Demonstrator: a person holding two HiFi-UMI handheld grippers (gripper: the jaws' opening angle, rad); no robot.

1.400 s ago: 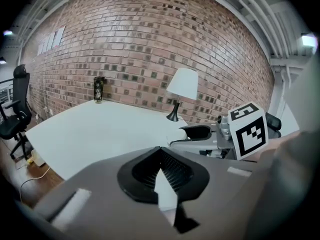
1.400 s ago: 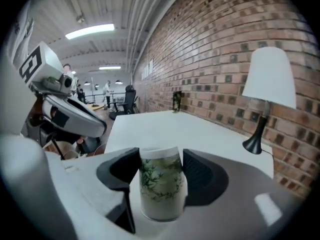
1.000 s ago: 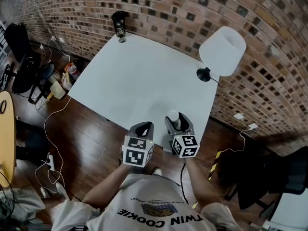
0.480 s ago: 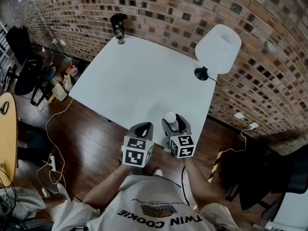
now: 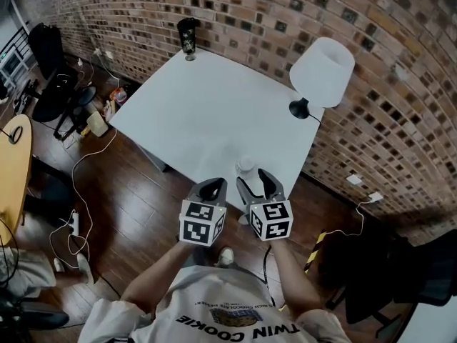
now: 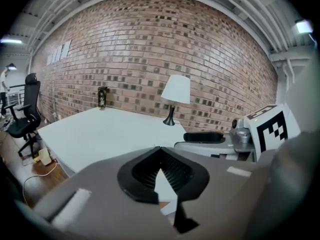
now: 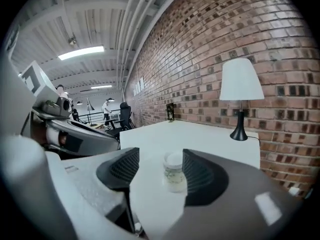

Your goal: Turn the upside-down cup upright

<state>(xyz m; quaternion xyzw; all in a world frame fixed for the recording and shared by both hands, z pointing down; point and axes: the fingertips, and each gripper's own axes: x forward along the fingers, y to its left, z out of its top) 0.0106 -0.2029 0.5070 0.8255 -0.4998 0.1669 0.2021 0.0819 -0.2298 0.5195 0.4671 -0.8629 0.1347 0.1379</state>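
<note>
A small pale translucent cup stands on the white table near its front edge. In the right gripper view the cup shows a round white top; whether that is its rim or its base I cannot tell. My right gripper is open just behind the cup and does not touch it. The cup sits in line with the gap of my right gripper, closer to the right pad. My left gripper hangs off the table's front edge beside the right one. In its own view the left gripper is shut and holds nothing.
A white-shaded lamp stands at the table's far right by the brick wall. A dark tumbler sits at the far left corner. Cables and bags lie on the wooden floor, with an office chair to the left.
The cup was between the right gripper's jaws. Now it stands on the table, and the right gripper has opened and drawn back from it. The left gripper has barely moved.
</note>
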